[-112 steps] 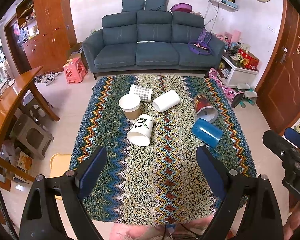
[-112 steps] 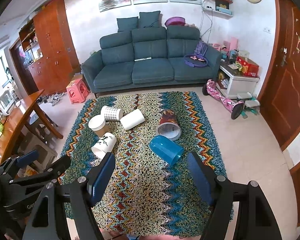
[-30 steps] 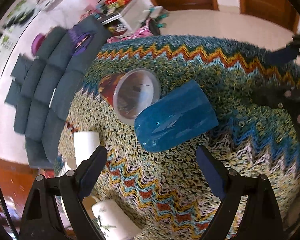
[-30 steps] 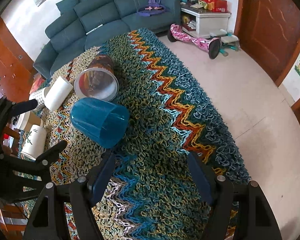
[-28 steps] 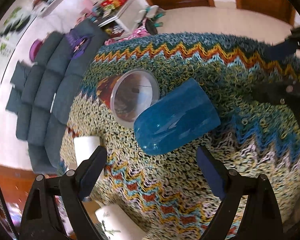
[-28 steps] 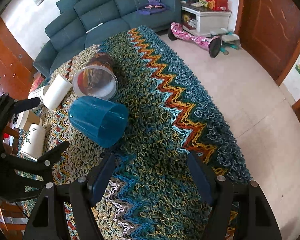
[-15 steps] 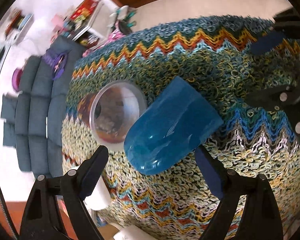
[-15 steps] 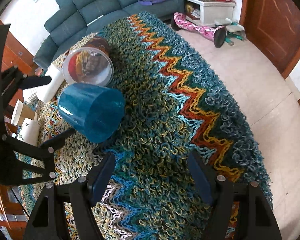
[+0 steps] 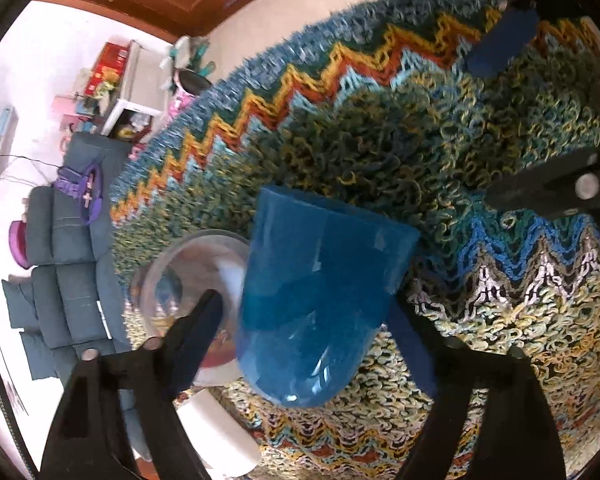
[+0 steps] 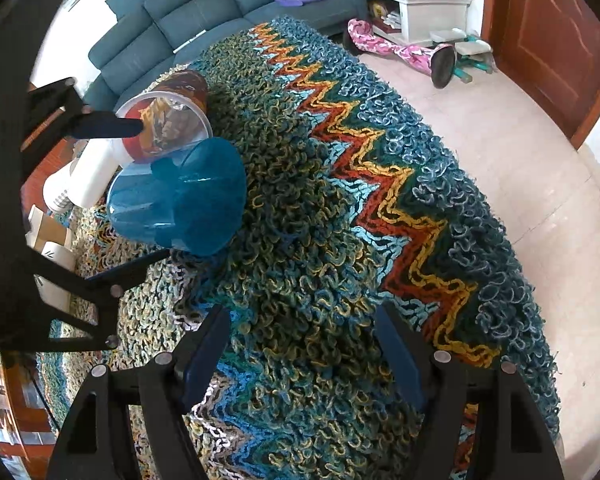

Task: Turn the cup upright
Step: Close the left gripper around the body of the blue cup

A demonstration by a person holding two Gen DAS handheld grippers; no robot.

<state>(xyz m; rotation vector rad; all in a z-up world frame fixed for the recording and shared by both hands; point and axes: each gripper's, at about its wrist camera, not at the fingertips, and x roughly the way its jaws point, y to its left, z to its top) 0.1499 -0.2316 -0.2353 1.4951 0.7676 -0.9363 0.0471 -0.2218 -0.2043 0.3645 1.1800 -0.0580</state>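
Note:
A translucent blue cup [image 9: 320,300] lies on its side on the shaggy zigzag rug [image 9: 440,152]. My left gripper [image 9: 312,320] is open with the cup between its two fingers, one on each side; the pads look close to the cup's wall but not pressed on it. In the right wrist view the same blue cup [image 10: 180,196] lies at the left with the left gripper's fingers [image 10: 108,128] straddling it. My right gripper [image 10: 304,352] is open and empty over the rug, nearer than the cup.
A clear-rimmed red patterned cup [image 10: 168,120] lies on its side touching the blue cup. White paper cups [image 10: 88,176] lie further left. A sofa [image 10: 220,4], a pink hoverboard [image 10: 396,50] and bare floor [image 10: 500,140] surround the rug.
My left gripper has moved in on the blue cup, which now sits between its fingers. The right gripper has moved slightly closer to the rug.

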